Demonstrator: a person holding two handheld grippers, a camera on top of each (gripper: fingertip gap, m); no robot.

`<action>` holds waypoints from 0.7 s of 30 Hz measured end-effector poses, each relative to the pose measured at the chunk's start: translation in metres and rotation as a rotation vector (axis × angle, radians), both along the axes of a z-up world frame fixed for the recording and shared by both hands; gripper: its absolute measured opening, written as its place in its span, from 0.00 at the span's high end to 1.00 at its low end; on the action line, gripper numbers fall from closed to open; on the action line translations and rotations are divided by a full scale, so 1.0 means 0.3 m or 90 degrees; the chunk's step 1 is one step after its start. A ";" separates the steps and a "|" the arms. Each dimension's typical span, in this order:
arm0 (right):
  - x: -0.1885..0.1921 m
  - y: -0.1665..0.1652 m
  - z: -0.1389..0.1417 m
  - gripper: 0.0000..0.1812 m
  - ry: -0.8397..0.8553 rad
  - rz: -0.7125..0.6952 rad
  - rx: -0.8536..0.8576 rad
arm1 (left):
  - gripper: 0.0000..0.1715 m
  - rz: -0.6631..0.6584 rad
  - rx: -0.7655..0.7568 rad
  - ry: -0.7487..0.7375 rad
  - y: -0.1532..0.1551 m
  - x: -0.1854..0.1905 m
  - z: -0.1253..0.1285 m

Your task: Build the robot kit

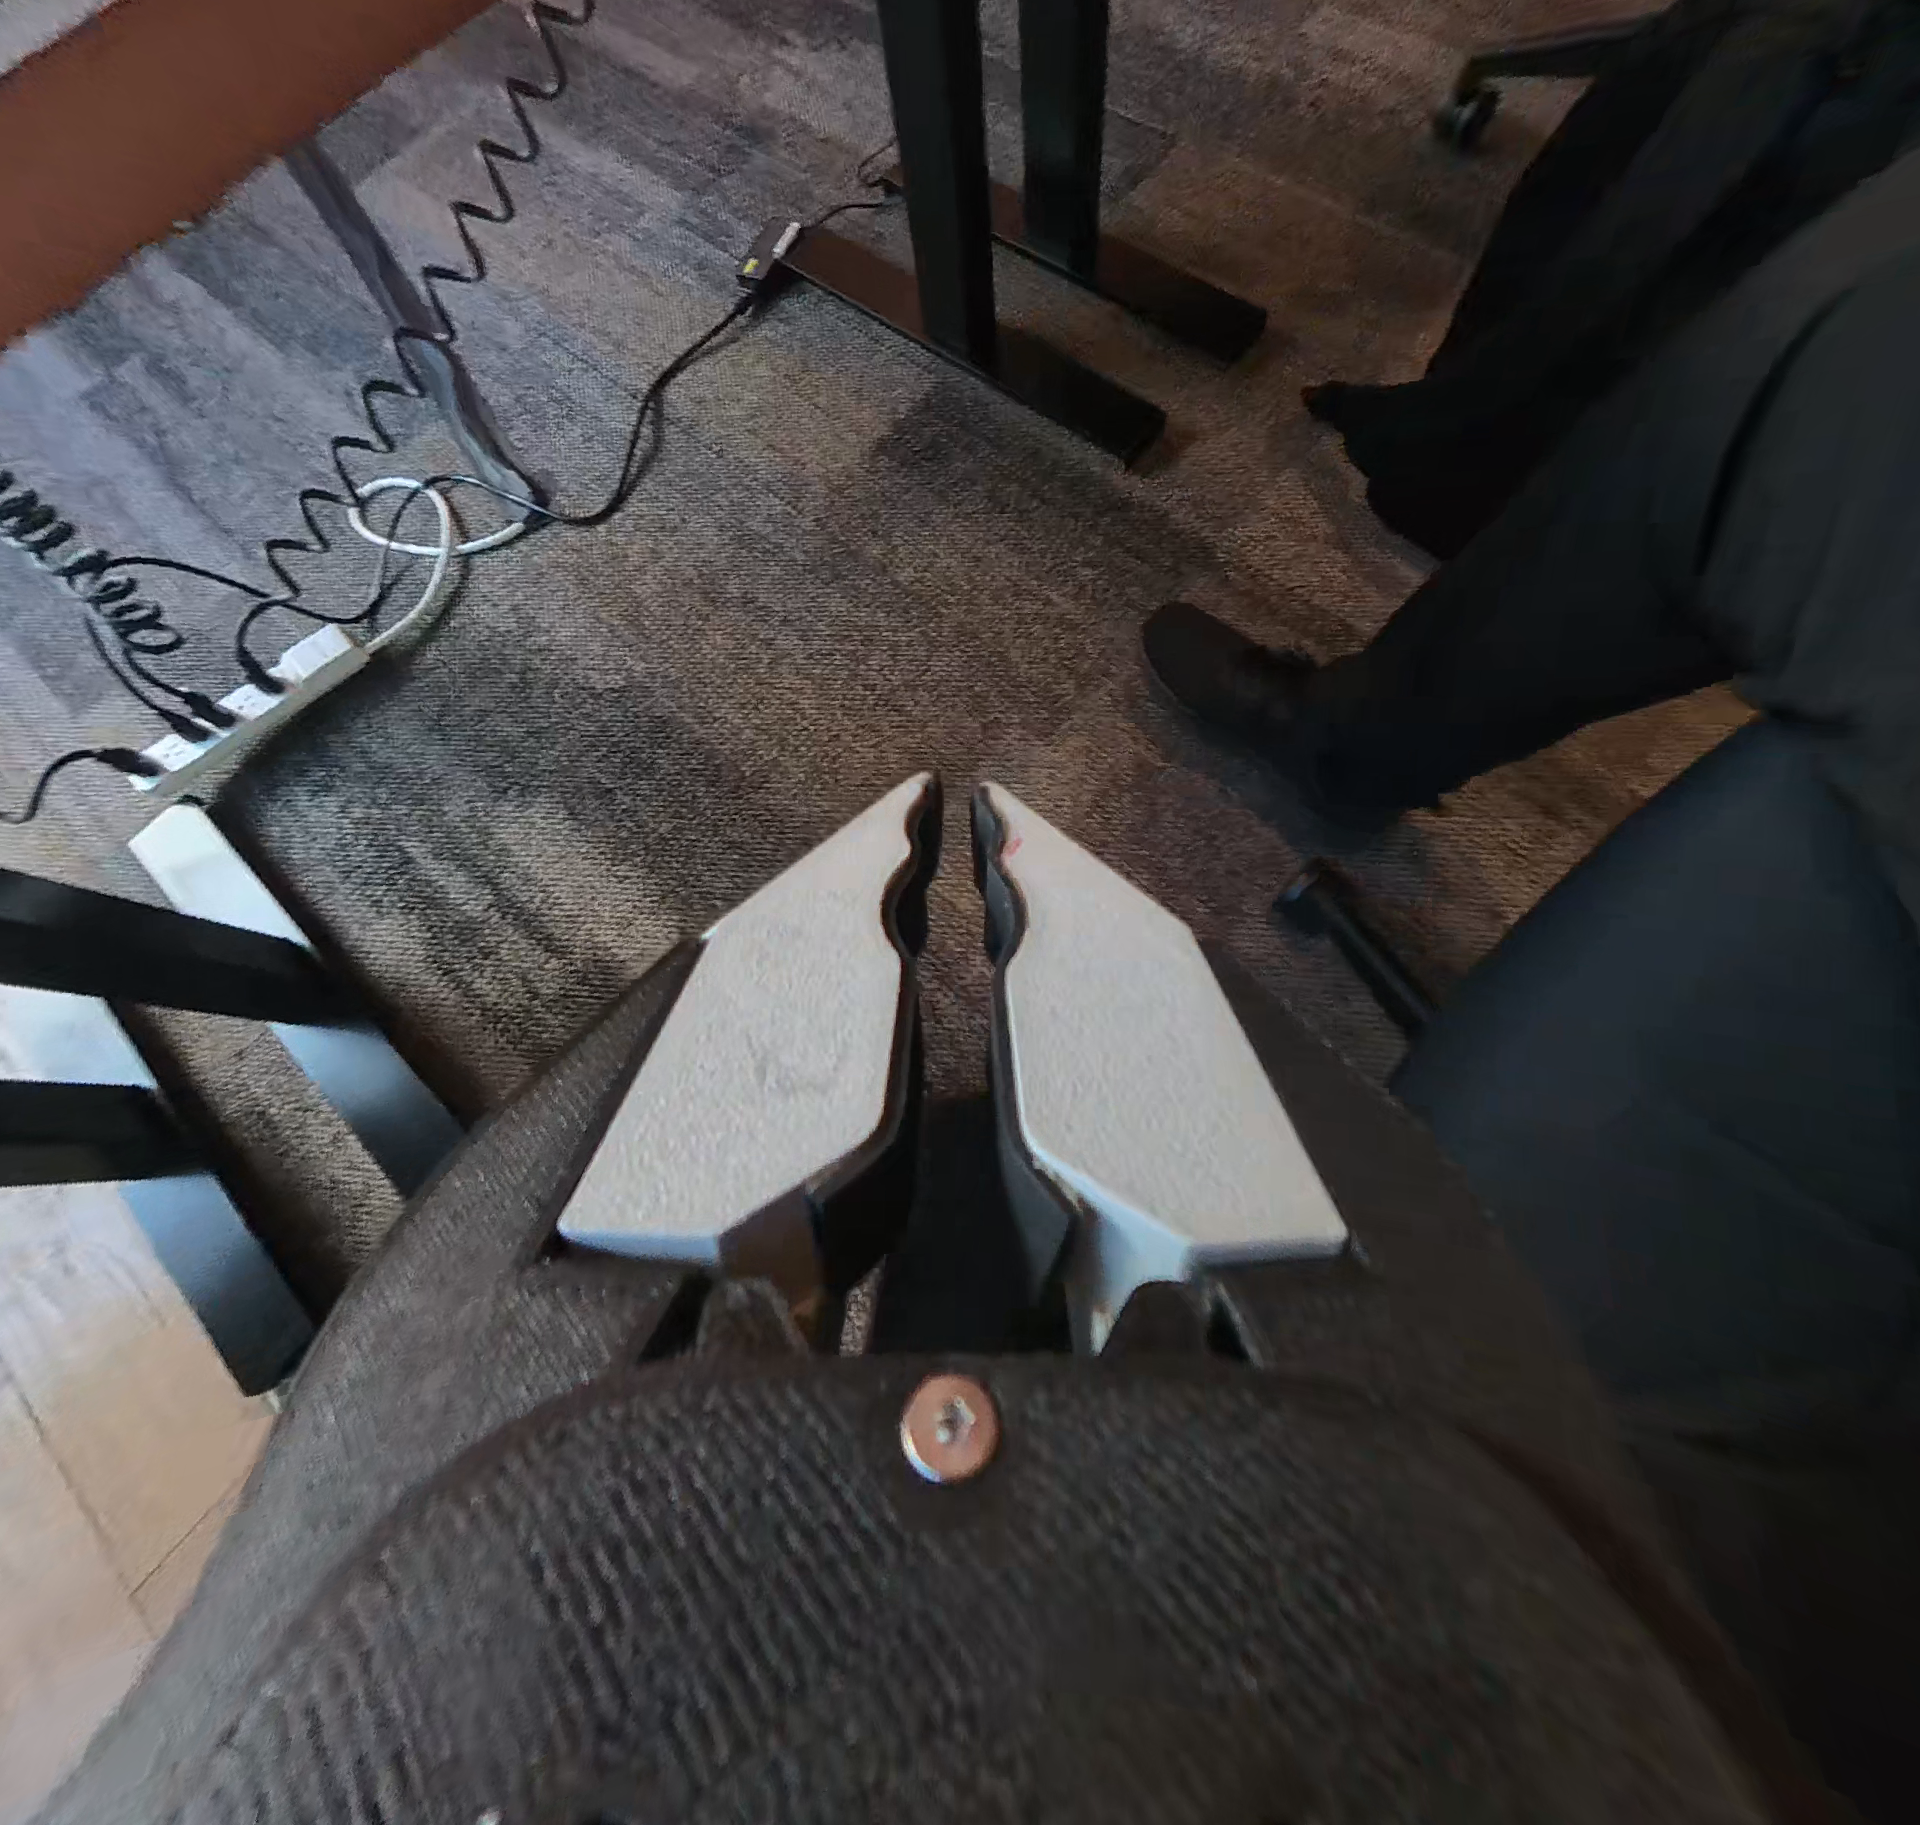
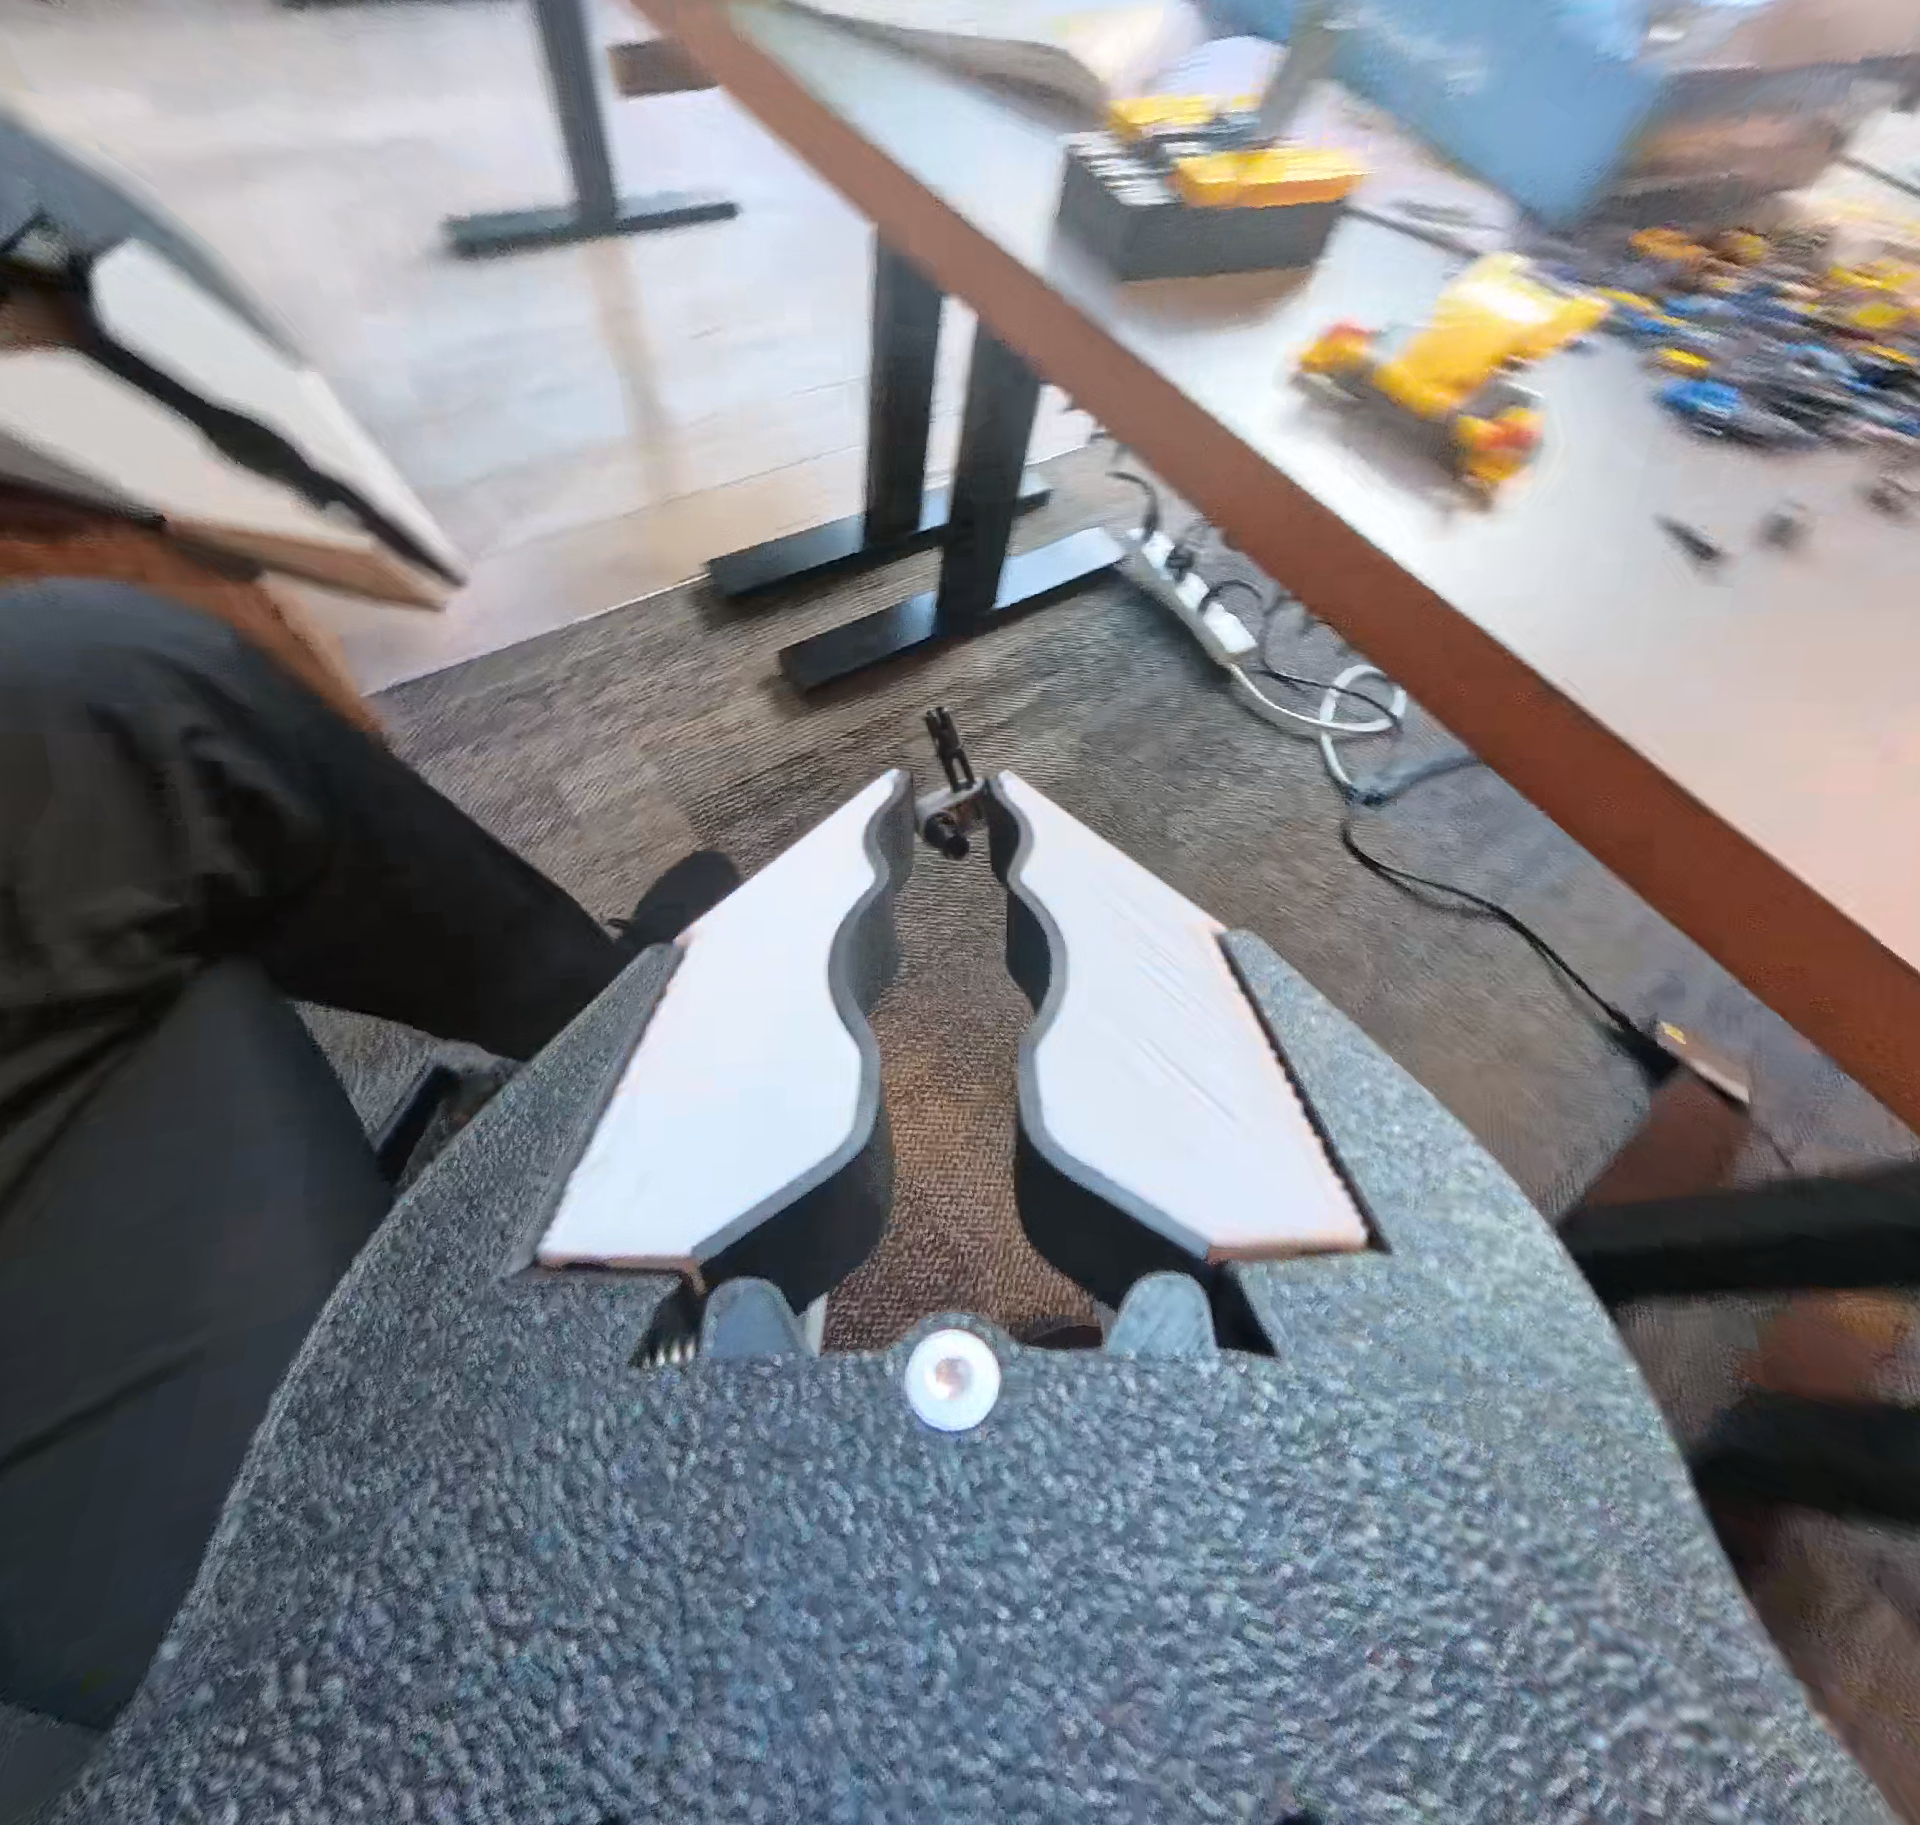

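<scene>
A small black plastic pin-like part sits pinched between the tips of the right tool, above brown carpet. The desk lies to its right. The left tool, nearly together, holds nothing.

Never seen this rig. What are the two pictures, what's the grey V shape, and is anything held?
Each picture comes from a camera on a handheld two-finger gripper, looking along its fingers; a person carries one in each hand. The left gripper points down at carpet, near a power strip and black desk legs; its fingers are nearly together and empty. The right gripper pinches a small black part at its fingertips, beside a table with a blurred yellow brick model and black tray. The left gripper also shows in its upper-left corner.
</scene>
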State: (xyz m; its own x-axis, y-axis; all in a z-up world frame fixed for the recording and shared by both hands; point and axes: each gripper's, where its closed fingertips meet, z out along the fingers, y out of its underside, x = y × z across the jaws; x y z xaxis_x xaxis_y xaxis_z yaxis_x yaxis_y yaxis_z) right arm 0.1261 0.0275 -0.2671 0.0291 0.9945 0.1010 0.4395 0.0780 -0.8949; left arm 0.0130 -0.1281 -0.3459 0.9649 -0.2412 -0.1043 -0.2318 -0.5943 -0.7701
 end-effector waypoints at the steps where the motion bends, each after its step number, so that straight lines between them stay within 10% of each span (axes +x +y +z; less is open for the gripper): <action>1: 0.040 0.043 0.018 0.95 0.004 -0.028 -0.014 | 0.98 -0.008 -0.012 -0.003 -0.004 0.027 -0.015; 9: -0.042 0.522 0.158 0.94 -0.068 -0.129 0.046 | 0.99 -0.064 -0.057 0.028 -0.039 0.082 -0.084; 14: -0.190 0.843 0.079 0.94 -0.244 -0.111 0.108 | 1.00 -0.033 -0.079 -0.002 -0.008 -0.013 -0.153; 21: -0.213 0.933 -0.054 0.94 -0.349 -0.072 0.044 | 0.99 0.020 -0.076 -0.006 0.082 -0.190 -0.138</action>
